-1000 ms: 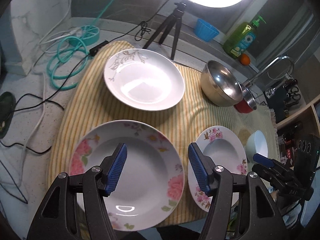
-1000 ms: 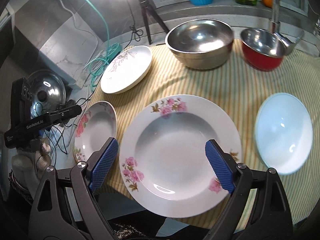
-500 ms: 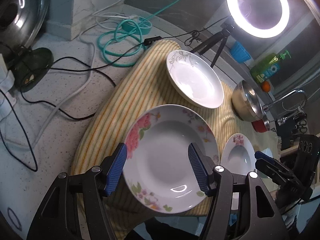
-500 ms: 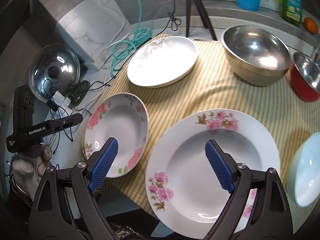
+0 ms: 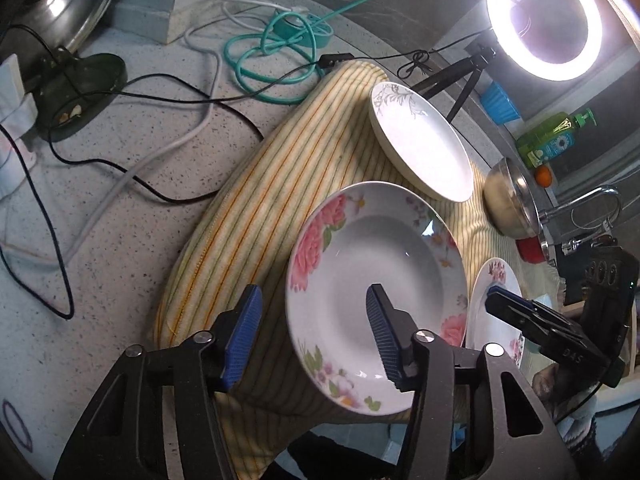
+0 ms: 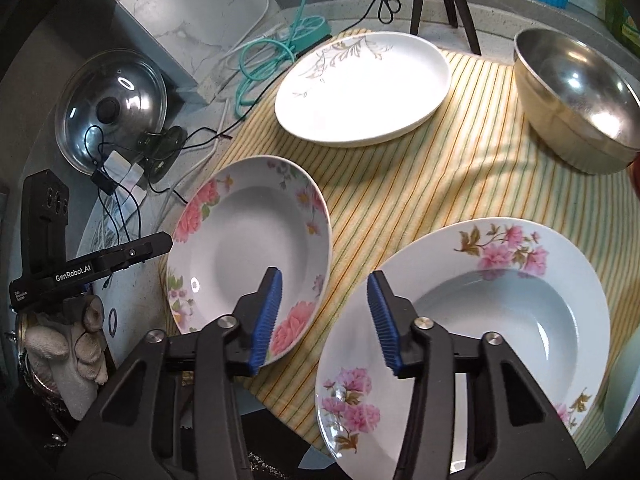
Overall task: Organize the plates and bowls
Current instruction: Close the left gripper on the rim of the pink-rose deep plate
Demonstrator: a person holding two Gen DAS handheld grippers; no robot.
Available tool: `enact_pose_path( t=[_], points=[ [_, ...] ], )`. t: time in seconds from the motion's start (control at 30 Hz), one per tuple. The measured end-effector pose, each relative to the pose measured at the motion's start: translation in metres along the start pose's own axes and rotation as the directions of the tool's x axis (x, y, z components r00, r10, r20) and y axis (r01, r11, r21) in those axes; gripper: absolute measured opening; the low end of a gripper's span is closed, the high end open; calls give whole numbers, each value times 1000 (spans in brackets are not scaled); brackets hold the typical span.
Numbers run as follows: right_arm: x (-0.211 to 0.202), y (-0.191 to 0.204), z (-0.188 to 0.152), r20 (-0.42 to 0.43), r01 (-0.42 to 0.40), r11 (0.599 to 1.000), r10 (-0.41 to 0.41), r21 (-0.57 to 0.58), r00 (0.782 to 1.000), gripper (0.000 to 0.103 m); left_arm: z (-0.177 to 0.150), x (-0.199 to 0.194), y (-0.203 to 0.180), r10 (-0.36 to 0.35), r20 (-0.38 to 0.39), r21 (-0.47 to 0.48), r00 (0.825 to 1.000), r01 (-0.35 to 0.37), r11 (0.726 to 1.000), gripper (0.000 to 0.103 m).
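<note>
A pink-flowered deep plate (image 5: 372,264) lies at the near left of the striped cloth (image 5: 272,200); it also shows in the right wrist view (image 6: 248,252). My left gripper (image 5: 310,332) is open, straddling this plate's left rim. A second, larger flowered plate (image 6: 492,320) lies to its right. My right gripper (image 6: 324,316) is open over the cloth strip between the two flowered plates. A white leaf-patterned plate (image 6: 364,88) lies behind. A steel bowl (image 6: 576,100) stands at the back right.
Cables and a teal hose (image 5: 272,52) lie on the speckled counter left of the cloth. A ring light on a tripod (image 5: 544,20), blue cup (image 5: 500,104), soap bottle (image 5: 556,140) and tap (image 5: 588,204) stand behind. A pot lid (image 6: 110,108) leans at left.
Both grippers have swung left. My left gripper now straddles the left flowered plate's rim. My right gripper's jaws have narrowed and moved from the larger plate to the gap between plates.
</note>
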State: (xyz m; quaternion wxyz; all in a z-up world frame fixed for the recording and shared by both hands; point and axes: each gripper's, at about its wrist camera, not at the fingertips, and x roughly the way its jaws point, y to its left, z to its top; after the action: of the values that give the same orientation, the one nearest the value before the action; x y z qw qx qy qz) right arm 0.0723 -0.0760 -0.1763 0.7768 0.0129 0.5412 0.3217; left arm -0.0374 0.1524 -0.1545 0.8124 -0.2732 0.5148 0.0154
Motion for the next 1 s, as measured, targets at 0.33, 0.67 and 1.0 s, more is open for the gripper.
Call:
enact_pose_path(
  t=[0.33, 0.67, 1.0],
  points=[
    [16, -3, 5, -31, -5, 1000, 5, 18, 1000, 27, 1, 11, 5, -11, -33, -3, 999, 11, 1000, 33],
    [26, 2, 8, -52, -10, 1000, 11, 13, 999, 16, 3, 16, 3, -14, -47, 12, 999, 15, 1000, 25],
    [29, 2, 8, -62, -13, 1000, 15, 28, 998, 15, 5, 18, 4, -20, -56, -2, 998, 20, 1000, 25]
  ],
)
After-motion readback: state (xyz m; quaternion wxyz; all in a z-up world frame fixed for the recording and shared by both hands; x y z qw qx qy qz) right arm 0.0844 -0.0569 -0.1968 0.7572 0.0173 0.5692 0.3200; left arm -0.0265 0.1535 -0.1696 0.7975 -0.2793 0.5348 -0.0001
